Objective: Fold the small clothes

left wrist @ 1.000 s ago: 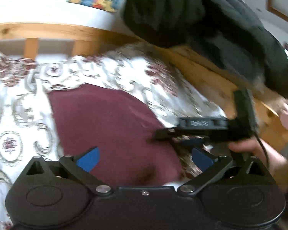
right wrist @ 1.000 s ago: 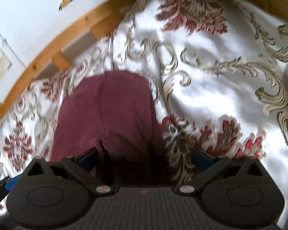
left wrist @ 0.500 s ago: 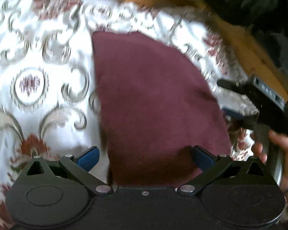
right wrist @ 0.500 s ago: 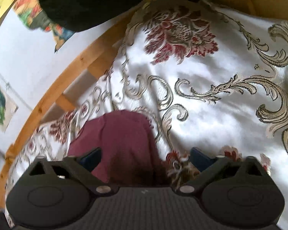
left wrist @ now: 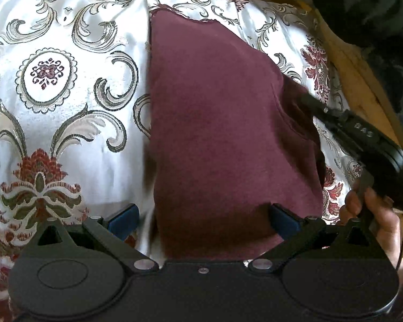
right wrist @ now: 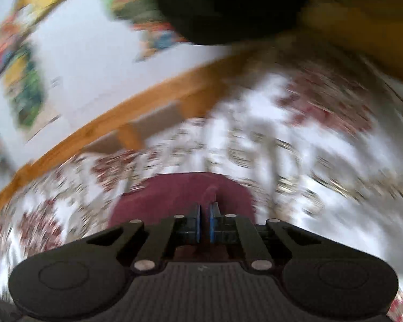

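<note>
On patterned white bedspread (left wrist: pixel 67 107), maroon garment (left wrist: pixel 223 134) lies mostly flat, right edge lifted. Right gripper (right wrist: pixel 204 214) just snapped closed, pinching that right edge (own view badly blurred). Left gripper (left wrist: pixel 201 220) spread wide over near hem, pads not pressing. Hand (left wrist: pixel 373 214) on right gripper's handle; wooden frame (left wrist: pixel 362 86) beyond.

A plain maroon knit garment (left wrist: pixel 223 123) lies on a glossy white bedspread (left wrist: pixel 67 139) patterned with grey-gold scrolls and dark red flowers. Far right, an orange-brown wooden bed frame (left wrist: pixel 362 86); black grippers carry blue pads (left wrist: pixel 123 218).
</note>
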{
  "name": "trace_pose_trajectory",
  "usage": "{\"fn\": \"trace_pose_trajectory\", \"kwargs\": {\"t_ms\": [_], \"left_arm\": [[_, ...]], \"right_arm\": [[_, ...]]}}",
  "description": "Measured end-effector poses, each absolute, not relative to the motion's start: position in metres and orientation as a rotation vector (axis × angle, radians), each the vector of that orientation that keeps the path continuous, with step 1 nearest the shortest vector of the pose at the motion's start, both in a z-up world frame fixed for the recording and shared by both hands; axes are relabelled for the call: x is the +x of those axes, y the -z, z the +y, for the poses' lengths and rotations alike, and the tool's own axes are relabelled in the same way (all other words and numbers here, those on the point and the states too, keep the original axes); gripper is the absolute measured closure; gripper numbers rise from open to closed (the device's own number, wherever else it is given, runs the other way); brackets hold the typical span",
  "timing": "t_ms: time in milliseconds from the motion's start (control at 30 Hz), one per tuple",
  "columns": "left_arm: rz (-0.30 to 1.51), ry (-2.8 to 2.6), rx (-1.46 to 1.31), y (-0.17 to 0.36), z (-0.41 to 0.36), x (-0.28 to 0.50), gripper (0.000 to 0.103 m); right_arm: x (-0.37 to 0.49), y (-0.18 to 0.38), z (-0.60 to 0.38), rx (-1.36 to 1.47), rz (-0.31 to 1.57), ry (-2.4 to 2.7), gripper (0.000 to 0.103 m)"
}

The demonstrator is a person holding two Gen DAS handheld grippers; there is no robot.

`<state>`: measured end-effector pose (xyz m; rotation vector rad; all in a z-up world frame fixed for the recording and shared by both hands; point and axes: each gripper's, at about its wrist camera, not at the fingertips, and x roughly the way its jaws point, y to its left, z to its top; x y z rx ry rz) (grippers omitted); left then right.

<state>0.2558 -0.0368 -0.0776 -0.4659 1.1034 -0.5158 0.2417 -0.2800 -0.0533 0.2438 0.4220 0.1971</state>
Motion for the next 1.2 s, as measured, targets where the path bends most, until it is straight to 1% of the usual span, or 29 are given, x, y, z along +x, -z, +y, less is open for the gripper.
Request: {"fn": "trace_pose_trajectory", "kwargs": {"t_ms": [167,233,367,467,533,700,767,800,833,867,900,933,967,1000,1033,1133,1200], "left_arm": [[1.095,0.516,-0.464,0.08,-0.037,0.257,0.001],[1.098,0.512,-0.464,0.08,-0.036,0.257,0.001],[1.112,0.49,-0.463,0.079,-0.037,0.254,0.001],[1.107,0.487,-0.439,0.076,-0.04,0.251,0.001],[1.103,0.491,-0.418,0.075,-0.042,0.25,0.001],[1.099,0.499,-0.395,0.076,-0.044,0.251,0.001],[1.099,0.504,-0.399,0.078,-0.042,0.251,0.001],[1.099,0.506,-0.401,0.079,-0.042,0.251,0.001],[1.099,0.509,-0.4,0.079,-0.041,0.252,0.001],[1.1,0.511,-0.4,0.08,-0.042,0.252,0.001],[1.101,0.511,-0.399,0.08,-0.042,0.253,0.001],[1.101,0.512,-0.397,0.08,-0.043,0.253,0.001],[1.101,0.511,-0.397,0.08,-0.044,0.253,0.001],[1.101,0.51,-0.396,0.08,-0.044,0.253,0.001],[1.102,0.51,-0.395,0.08,-0.044,0.253,0.001],[1.107,0.509,-0.395,0.08,-0.043,0.253,0.001],[1.11,0.508,-0.394,0.08,-0.044,0.254,0.001]], "right_arm": [[0.235,0.047,-0.239,0.064,0.406,-0.301,0.096],[0.237,0.047,-0.237,0.045,0.4,-0.289,0.096],[0.247,0.047,-0.263,0.066,0.386,-0.186,0.097],[0.257,0.052,-0.293,0.163,0.396,-0.095,0.097],[0.263,0.059,-0.304,0.218,0.428,-0.062,0.097],[0.274,0.077,-0.31,0.245,0.534,-0.014,0.098],[0.271,0.078,-0.315,0.282,0.542,-0.013,0.091],[0.27,0.077,-0.317,0.304,0.543,-0.016,0.084],[0.268,0.076,-0.318,0.325,0.541,-0.019,0.073],[0.265,0.074,-0.32,0.347,0.537,-0.028,0.064],[0.264,0.074,-0.323,0.368,0.535,-0.042,0.049],[0.263,0.073,-0.324,0.391,0.536,-0.059,0.044],[0.262,0.072,-0.325,0.407,0.541,-0.073,0.044],[0.262,0.072,-0.325,0.42,0.553,-0.087,0.04],[0.261,0.072,-0.325,0.437,0.569,-0.099,0.034],[0.258,0.076,-0.324,0.494,0.627,-0.141,0.021],[0.255,0.078,-0.32,0.505,0.687,-0.156,0.015]]}}
